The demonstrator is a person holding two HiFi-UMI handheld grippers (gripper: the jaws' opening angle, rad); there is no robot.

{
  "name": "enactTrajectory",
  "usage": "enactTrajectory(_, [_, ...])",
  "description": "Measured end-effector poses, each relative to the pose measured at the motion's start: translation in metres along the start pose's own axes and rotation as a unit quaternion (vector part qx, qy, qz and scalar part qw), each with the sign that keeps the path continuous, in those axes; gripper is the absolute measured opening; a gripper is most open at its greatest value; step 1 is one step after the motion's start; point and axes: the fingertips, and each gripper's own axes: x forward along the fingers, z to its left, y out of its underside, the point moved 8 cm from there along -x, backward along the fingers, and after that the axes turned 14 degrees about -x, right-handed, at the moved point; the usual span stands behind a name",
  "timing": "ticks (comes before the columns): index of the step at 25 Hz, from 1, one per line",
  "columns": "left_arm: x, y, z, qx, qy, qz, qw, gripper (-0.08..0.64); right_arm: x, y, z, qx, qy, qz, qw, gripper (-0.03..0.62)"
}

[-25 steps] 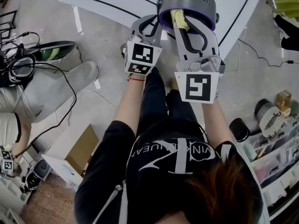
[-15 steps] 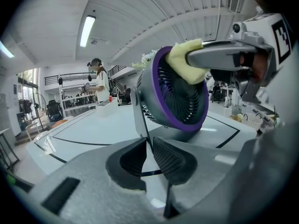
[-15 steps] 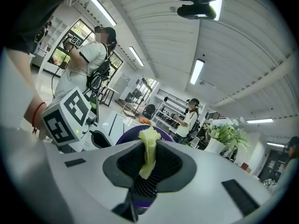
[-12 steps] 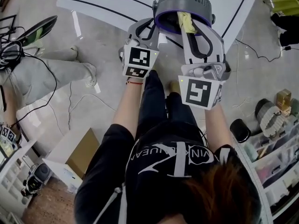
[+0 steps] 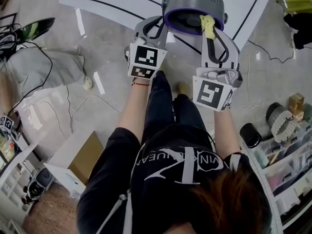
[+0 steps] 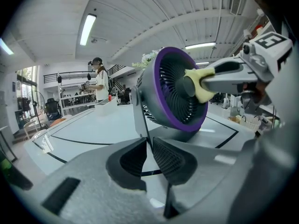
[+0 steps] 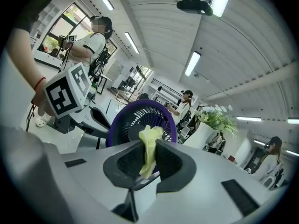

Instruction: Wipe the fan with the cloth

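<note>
A grey fan (image 5: 195,3) with a purple rim stands on the white table (image 5: 122,1). In the left gripper view the fan (image 6: 175,90) faces right and its thin grey stand (image 6: 139,113) runs down between my left gripper's (image 6: 148,146) pads. That left gripper (image 5: 163,27) is shut on the stand at the fan's left side. My right gripper (image 5: 210,32) is shut on a yellow cloth (image 5: 208,23). The cloth (image 6: 201,85) presses against the grille near the hub. In the right gripper view the cloth (image 7: 148,143) sticks up between the pads of that gripper (image 7: 148,164), in front of the fan (image 7: 135,120).
Black lines mark the table. On the floor lie cables (image 5: 58,106), a cardboard box (image 5: 85,157) and, at the left, a seated person's legs (image 5: 44,67). Bins and shelves (image 5: 287,145) crowd the right. Other people and a white-potted plant (image 7: 215,120) stand further off.
My right gripper has carried the cloth to the right across the fan's face. The left gripper has stayed on the stand. The person on the floor at the left has shifted.
</note>
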Motion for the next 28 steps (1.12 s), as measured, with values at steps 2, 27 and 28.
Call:
enactTrajectory(2, [0.000, 0.000, 0.000, -0.001, 0.001, 0.000, 1.0000, 0.054, 0.001, 0.002, 0.005, 0.003, -0.009, 0.006, 1.000, 0.055])
enactTrajectory(27, [-0.002, -0.004, -0.003, -0.005, 0.010, 0.001, 0.9999, 0.051, 0.028, -0.012, 0.044, 0.072, -0.104, 0.013, 0.992, 0.051])
enactTrajectory(28, [-0.002, -0.004, -0.004, -0.005, 0.011, 0.001, 0.9999, 0.051, 0.028, -0.013, 0.043, 0.073, -0.105, 0.012, 0.992, 0.051])
